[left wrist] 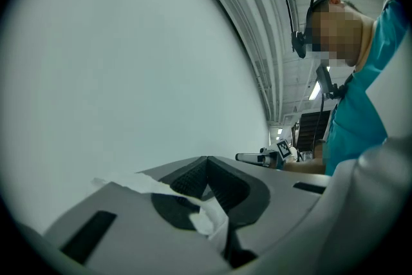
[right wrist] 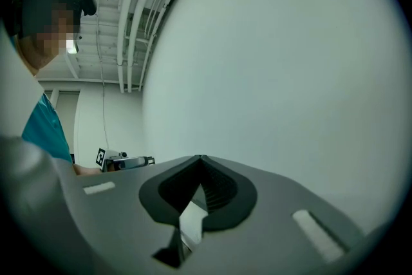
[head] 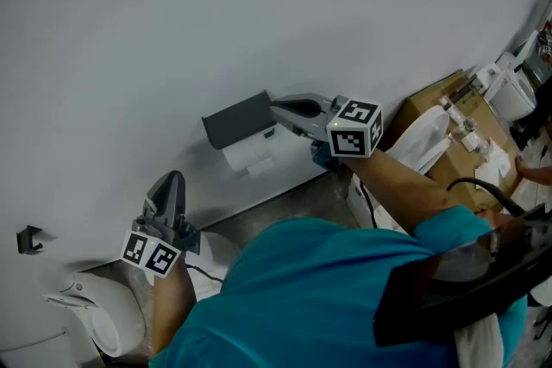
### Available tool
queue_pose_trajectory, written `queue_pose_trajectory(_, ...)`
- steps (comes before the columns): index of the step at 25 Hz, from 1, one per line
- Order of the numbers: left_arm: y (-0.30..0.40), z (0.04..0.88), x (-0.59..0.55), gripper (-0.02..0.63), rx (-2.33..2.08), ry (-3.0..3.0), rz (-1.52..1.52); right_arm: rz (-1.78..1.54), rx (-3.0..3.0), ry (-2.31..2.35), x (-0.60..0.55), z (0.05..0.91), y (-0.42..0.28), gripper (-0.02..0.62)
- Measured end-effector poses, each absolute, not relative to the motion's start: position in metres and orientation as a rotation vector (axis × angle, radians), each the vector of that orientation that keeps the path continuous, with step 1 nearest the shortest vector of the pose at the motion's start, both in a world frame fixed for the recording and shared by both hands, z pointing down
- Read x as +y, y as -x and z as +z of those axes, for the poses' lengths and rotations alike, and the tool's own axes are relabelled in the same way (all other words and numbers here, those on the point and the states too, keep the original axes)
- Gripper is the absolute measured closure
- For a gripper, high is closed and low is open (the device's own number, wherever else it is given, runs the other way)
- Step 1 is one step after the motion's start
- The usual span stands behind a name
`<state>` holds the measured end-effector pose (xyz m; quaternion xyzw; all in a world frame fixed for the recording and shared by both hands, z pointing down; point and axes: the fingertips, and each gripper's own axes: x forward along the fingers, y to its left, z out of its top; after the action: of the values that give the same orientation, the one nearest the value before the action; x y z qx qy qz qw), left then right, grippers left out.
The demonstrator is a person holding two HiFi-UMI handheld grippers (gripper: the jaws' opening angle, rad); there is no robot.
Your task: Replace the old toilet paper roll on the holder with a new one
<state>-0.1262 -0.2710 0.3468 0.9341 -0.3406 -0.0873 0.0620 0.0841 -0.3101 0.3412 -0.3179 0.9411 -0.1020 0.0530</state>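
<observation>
A dark grey toilet paper holder (head: 235, 120) is fixed to the white wall, with a white paper roll (head: 250, 154) under its cover. My right gripper (head: 274, 108) is shut, its tips right by the holder's right end. In the right gripper view (right wrist: 200, 156) only bare wall lies ahead, and nothing is clearly held. My left gripper (head: 172, 177) points at the wall lower left of the holder, well apart from it. Its jaws (left wrist: 207, 158) are shut on a torn scrap of toilet paper (left wrist: 207, 217) that drapes over one jaw.
A white toilet (head: 99, 314) sits at the lower left, and a small black hook (head: 30, 239) is on the wall above it. At the right, an open cardboard box (head: 431, 112) holds white items. The person's teal sleeve (head: 302, 289) fills the lower middle.
</observation>
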Motion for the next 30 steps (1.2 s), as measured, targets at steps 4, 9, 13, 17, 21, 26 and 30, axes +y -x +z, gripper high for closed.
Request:
queue_pose_trajectory(4,0.125,0.356,-0.269,0.597,-1.026,-2.8,-0.251,-0.341,2.881,0.971,-0.309,0.354,-0.083,0.594)
queue_pose_trajectory(9,0.125,0.359,-0.268,0.597,-1.023,-2.792,-0.254,-0.343,2.881,0.976,-0.31,0.355,-0.083,0.594)
queue_pose_trajectory(13,0.123,0.357,-0.268,0.597,-1.013,-2.801,-0.255,-0.344,2.882,0.978,-0.311,0.355,-0.082,0.594)
queue_pose_trajectory(17,0.123,0.356,-0.268,0.597,-1.014,-2.805,-0.259,-0.341,2.885,0.98,-0.312,0.355,-0.083,0.594)
queue_pose_trajectory(21,0.125,0.355,-0.267,0.597,-1.02,-2.806,-0.259,-0.337,2.886,0.981,-0.313,0.354,-0.083,0.594)
queue_pose_trajectory(26,0.124,0.356,-0.266,0.597,-1.018,-2.806,-0.255,-0.343,2.892,0.973,-0.312,0.355,-0.081,0.593)
queue_pose_trajectory(30,0.123,0.356,-0.266,0.597,-1.013,-2.808,-0.25,-0.345,2.894,0.973,-0.312,0.356,-0.081,0.594)
